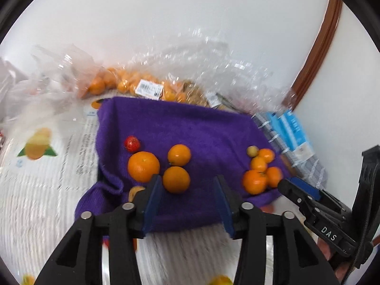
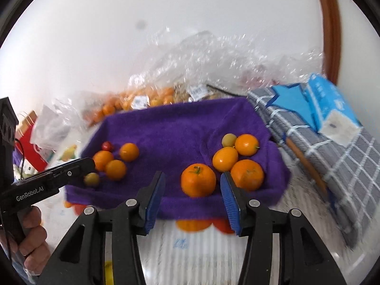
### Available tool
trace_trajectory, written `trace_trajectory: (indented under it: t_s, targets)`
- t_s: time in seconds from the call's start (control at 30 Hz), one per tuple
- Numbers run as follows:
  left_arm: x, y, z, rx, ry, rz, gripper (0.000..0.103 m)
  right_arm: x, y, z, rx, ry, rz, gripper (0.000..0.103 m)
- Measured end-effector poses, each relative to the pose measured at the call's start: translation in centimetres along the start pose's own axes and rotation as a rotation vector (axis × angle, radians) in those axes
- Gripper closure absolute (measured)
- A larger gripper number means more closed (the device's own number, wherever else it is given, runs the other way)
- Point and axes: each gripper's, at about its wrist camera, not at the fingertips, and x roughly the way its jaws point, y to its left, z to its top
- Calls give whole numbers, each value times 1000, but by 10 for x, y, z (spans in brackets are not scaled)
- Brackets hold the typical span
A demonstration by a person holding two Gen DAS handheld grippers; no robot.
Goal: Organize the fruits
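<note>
Fruit lay in two loose clusters on the purple towel when we logged this moment. On the left side we counted three oranges, a small red fruit and a yellowish one at the towel's near edge. On the right side sat four oranges with a pale small fruit touching them. Both the left tool and the right tool stood with jaws apart, holding nothing, just short of the towel's near edge. We judged sorting partly done: small fruits were mixed in with oranges in both clusters. More orange fruit showed under the towel's near edge, and bagged fruit lay behind on the surface, untouched as far as we could tell.
</note>
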Motion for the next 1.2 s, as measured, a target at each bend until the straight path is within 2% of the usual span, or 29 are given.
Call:
trace_trajectory:
  t_s: [0.1, 0.23, 0.37, 0.47, 0.57, 0.83, 1.2]
  targets:
    - [-42, -12, -11, 30, -47, 50, 50, -40, 6, -4, -8, -28, -34, 39]
    - [-90, -24, -26, 50, -103, 86, 35, -86, 12, -14, -3, -22, -43, 37]
    - [-124, -37, -42, 83, -140, 138, 24, -121, 17, -28, -9, -29, -103, 35]
    - [-145, -47, -56, 105, -163, 173, 20, -149, 17, -41, -13, -68, -115, 14]
    - [-161, -54, -67, 109, -180, 199, 15, -170, 19, -52, -31, -99, -127, 7]
    - [-185, -64, -88, 106, -194, 205, 14, -200, 18, -68, -26, -94, -148, 7]
    - [-202, -73, -95, 128, -225, 217, 14, -218, 19, -75, -20, -110, -165, 7]
